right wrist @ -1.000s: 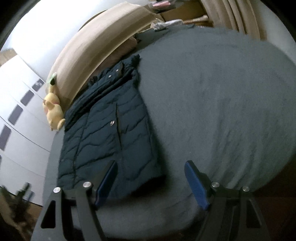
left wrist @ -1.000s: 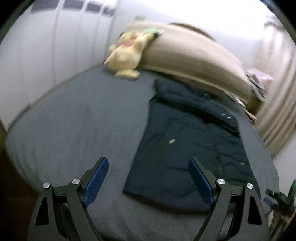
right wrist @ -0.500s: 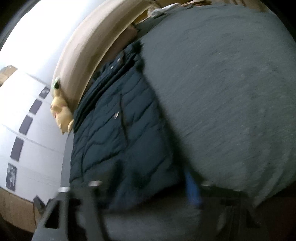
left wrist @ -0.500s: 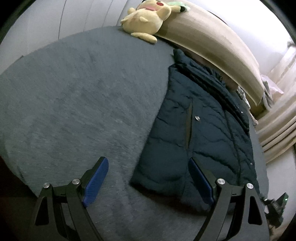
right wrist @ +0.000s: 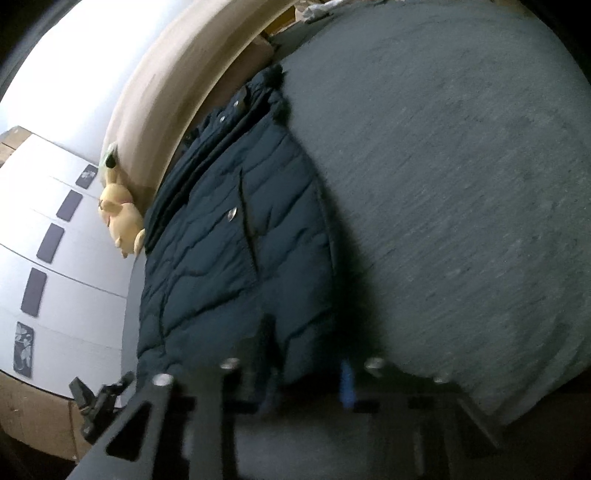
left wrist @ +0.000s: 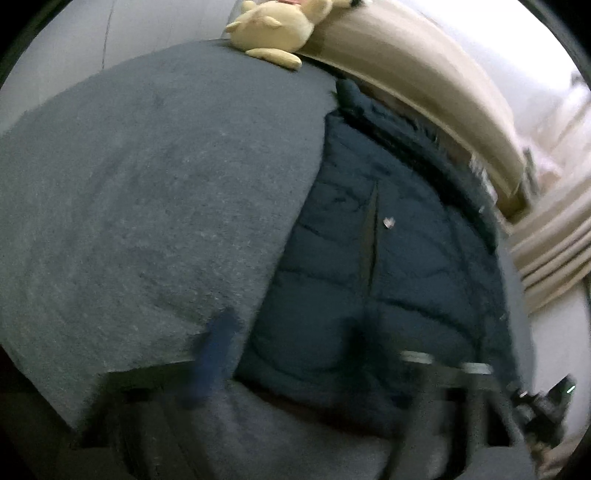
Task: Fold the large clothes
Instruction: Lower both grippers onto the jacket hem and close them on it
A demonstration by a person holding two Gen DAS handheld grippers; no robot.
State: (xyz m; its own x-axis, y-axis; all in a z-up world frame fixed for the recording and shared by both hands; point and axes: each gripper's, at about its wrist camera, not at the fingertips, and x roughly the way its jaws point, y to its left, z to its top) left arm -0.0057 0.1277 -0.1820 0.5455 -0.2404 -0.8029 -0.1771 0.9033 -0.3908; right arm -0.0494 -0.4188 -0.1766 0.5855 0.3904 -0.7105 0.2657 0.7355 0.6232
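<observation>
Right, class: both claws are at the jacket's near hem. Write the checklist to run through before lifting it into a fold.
1. Jacket lying flat on the bed: ok.
2. Left claw, jaws just closing, hem corner between them: ok.
3. Right claw, jaws just closing, hem corner between them: ok.
4. Both claws gripping the hem firmly: cannot tell, the pictures are blurred.
5. Plush toy lying apart from the jacket: ok.
6. Bedcover not pinched along with the hem: cannot tell.
</observation>
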